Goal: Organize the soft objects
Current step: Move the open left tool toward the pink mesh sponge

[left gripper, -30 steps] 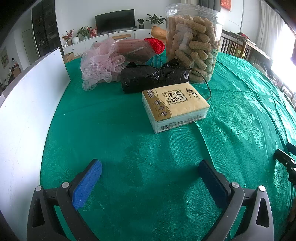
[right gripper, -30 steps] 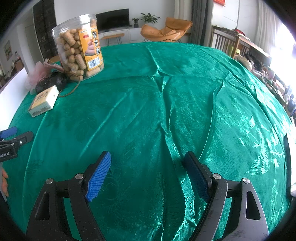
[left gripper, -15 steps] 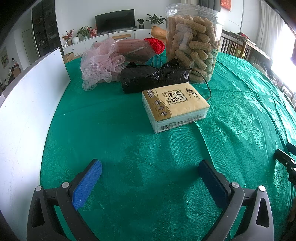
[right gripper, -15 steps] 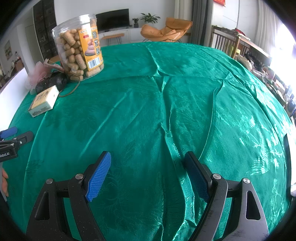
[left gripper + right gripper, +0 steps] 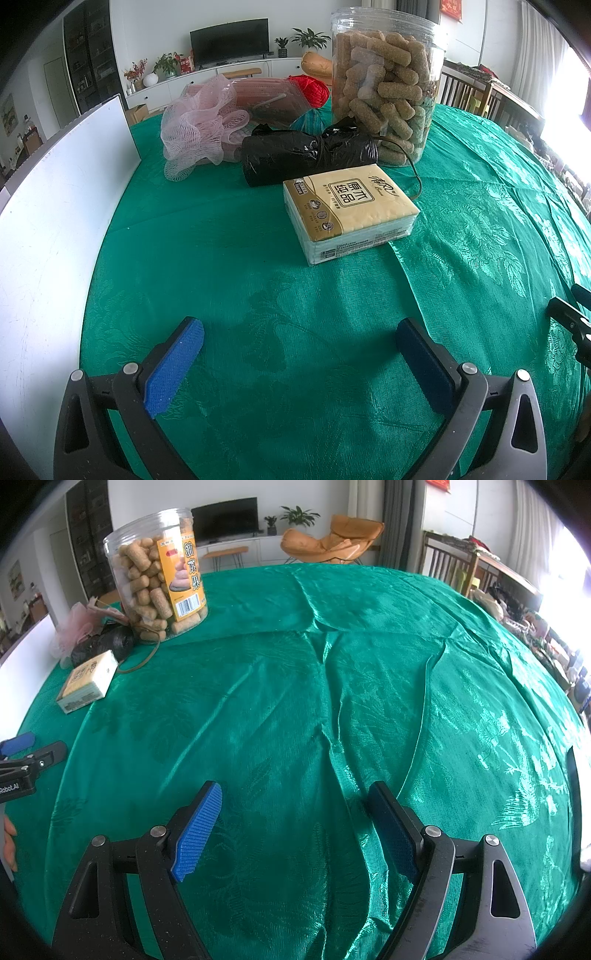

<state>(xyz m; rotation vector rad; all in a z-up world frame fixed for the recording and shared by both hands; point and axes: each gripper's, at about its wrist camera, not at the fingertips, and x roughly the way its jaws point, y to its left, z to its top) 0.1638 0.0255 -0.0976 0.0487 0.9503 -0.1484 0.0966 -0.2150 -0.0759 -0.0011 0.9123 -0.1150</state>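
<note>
Tissue pack (image 5: 349, 210) lies flat on the green cloth (image 5: 236, 258) ahead of the left gripper (image 5: 299, 354), whose fingers are spread and empty; I'd approach low and straddle its short sides. Right gripper (image 5: 295, 827) hovers spread too, empty. Black bag roll (image 5: 306, 157) sits just behind the pack, near the jar (image 5: 384, 88); open cloth lies rightward

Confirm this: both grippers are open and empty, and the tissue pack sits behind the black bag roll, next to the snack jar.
Wrong on position. The left wrist view shows the tissue pack in front of the black bag roll, nearer the camera. The left gripper and right gripper are open and empty; the snack jar stands nearby.
</note>
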